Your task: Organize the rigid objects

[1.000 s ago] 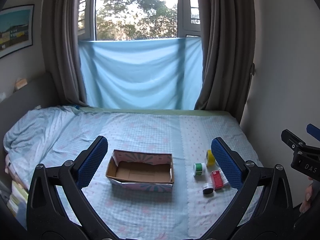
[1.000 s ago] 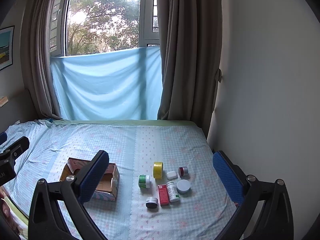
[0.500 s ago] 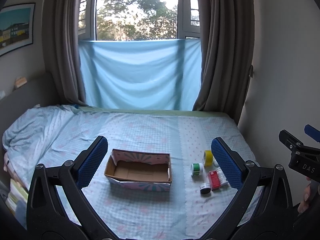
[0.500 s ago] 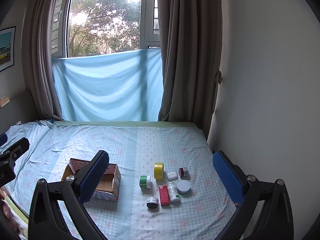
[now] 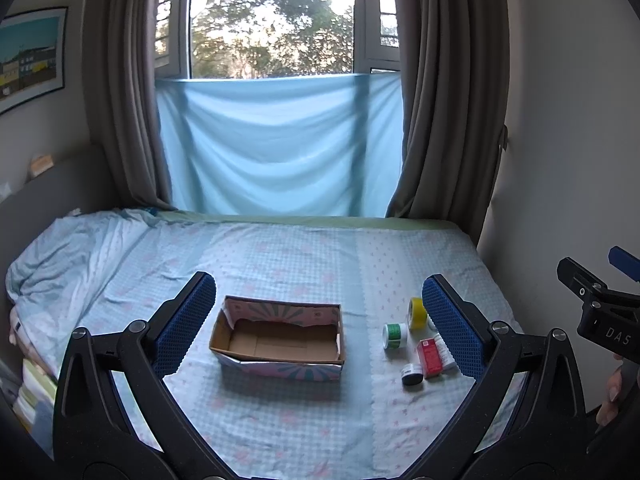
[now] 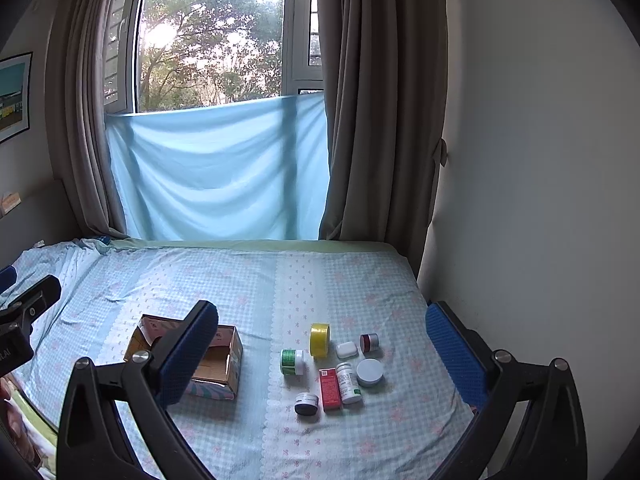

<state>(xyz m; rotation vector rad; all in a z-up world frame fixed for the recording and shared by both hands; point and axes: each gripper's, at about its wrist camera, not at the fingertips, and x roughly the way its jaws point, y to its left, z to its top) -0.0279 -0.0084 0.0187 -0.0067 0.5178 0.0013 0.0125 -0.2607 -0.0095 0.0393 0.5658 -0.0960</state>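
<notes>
Tools above bed (image 6: 240, 280), both spread wide and empty.
Left tool (image 5: 316, 328) framed an open cardboard box (image 5: 278, 338); right tool (image 6: 322, 356) framed small jars, yellow tape roll (image 6: 319, 339) and red carton (image 6: 330, 389).

Each hand-held gripper is matte black plastic. The left hand-held gripper (image 5: 319, 326) has two curved arms tipped with textured blue pads (image 5: 185, 324), a silver screw at each joint. The right hand-held gripper (image 6: 321, 354) matches; in the left view, at 3 o'clock, its body carries white letters "DAS".
</notes>
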